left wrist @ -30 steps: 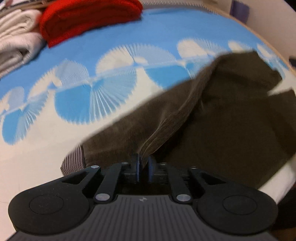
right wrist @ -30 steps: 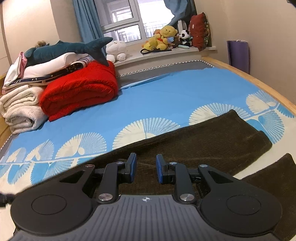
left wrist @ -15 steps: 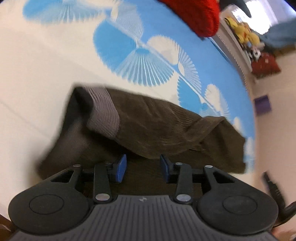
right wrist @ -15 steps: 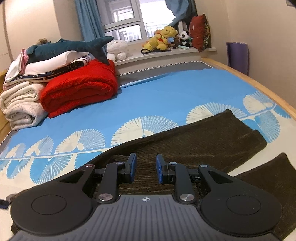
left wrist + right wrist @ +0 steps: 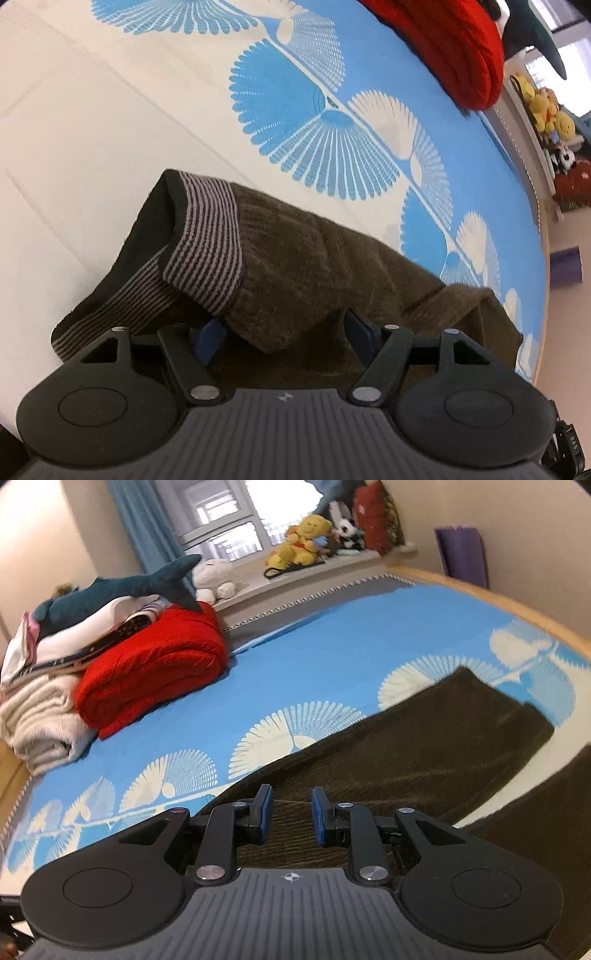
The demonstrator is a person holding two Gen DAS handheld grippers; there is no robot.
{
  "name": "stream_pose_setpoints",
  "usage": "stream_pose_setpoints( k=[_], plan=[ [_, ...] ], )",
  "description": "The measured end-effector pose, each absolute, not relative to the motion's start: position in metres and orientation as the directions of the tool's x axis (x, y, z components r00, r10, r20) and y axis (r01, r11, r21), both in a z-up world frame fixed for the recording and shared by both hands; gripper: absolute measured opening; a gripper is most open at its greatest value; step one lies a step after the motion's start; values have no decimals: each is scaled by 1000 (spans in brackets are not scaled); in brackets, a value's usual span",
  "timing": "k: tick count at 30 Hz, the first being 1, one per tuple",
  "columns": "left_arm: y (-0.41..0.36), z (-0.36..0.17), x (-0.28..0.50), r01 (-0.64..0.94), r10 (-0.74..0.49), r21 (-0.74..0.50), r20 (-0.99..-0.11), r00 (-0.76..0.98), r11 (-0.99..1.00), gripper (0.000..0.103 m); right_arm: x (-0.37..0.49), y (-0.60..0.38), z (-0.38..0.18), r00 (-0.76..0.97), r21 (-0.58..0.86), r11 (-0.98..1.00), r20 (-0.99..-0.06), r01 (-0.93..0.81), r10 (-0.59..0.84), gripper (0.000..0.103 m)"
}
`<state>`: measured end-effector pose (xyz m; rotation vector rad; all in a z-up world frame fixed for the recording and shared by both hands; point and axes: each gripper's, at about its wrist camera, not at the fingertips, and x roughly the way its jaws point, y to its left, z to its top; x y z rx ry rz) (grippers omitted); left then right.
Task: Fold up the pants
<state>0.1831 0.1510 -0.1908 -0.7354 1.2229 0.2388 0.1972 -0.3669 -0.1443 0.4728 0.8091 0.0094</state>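
Left tongs steeply downward, just opened, astride pants; right tongs narrow, empty.

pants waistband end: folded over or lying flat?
Folded over. The striped waistband of the pants lies doubled back on the brown fabric; the left gripper, jaws just opened, grips nothing.

The left gripper is made of black plastic, with two round black bumps at its sides and a grey ridged plate with a tiny star mark. Silver screws shine on its black link bars. Its fingers have blue pads. The right gripper looks the same: black, grey ridges, silver screws, blue pads.
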Motion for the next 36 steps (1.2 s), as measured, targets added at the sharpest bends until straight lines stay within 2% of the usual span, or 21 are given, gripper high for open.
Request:
stream_pose_setpoints(
  k=[1, 2, 3, 4, 6, 10, 14, 16, 18, 19, 21, 28, 29, 30, 31, 32, 36],
  plan=[
    [151, -191, 184, -541, -205, -376, -914, 351, 752, 57, 200, -370, -148, 696, 419, 890, -694, 180, 186, 24],
    [150, -190, 185, -535, -189, -356, -920, 342, 766, 46, 203, -374, -152, 694, 427, 883, -696, 195, 184, 24],
    [149, -188, 186, -528, -162, -323, -931, 328, 785, 29, 207, -377, -157, 691, 440, 873, -698, 209, 186, 24],
    [149, -188, 186, -522, -141, -295, -939, 314, 800, 18, 211, -380, -162, 689, 456, 863, -698, 218, 195, 24],
    [149, -187, 186, -512, -121, -271, -944, 307, 815, 14, 221, -385, -172, 688, 489, 841, -694, 232, 213, 24],
    [148, -173, 189, -465, -39, -213, -934, 355, 859, 12, 249, -388, -192, 685, 555, 793, -680, 251, 260, 24],
    [140, -179, 193, -414, 7, -122, -955, 296, 902, 12, 283, -381, -222, 651, 620, 733, -684, 281, 328, 24],
    [138, -187, 194, -399, 9, -97, -967, 255, 912, 12, 297, -378, -238, 633, 628, 710, -699, 321, 332, 33],
    [138, -190, 193, -391, 8, -90, -970, 241, 916, 13, 313, -373, -257, 613, 648, 671, -707, 360, 353, 51],
    [138, -190, 193, -386, 9, -87, -970, 241, 918, 13, 320, -372, -267, 606, 665, 647, -703, 373, 372, 52],
    [138, -192, 192, -387, 4, -91, -971, 238, 917, 13, 335, -368, -284, 596, 679, 608, -705, 412, 384, 52],
    [139, -195, 196, -389, -10, -102, -973, 232, 915, 13, 373, -360, -317, 595, 626, 608, -749, 489, 293, 52],
    [139, -194, 196, -393, -13, -105, -973, 231, 913, 13, 377, -359, -320, 589, 606, 620, -762, 499, 271, 51],
    [140, -193, 197, -398, -15, -109, -973, 232, 911, 13, 380, -359, -322, 586, 587, 633, -771, 504, 249, 40],
    [140, -193, 197, -400, -17, -112, -972, 234, 910, 12, 382, -359, -324, 585, 579, 642, -775, 503, 240, 25],
    [140, -192, 198, -401, -18, -115, -971, 237, 909, 12, 382, -360, -325, 585, 579, 643, -775, 502, 240, 6],
    [147, -185, 200, -425, -43, -159, -962, 269, 891, 12, 362, -378, -299, 639, 628, 588, -734, 510, 229, 5]
  ],
)
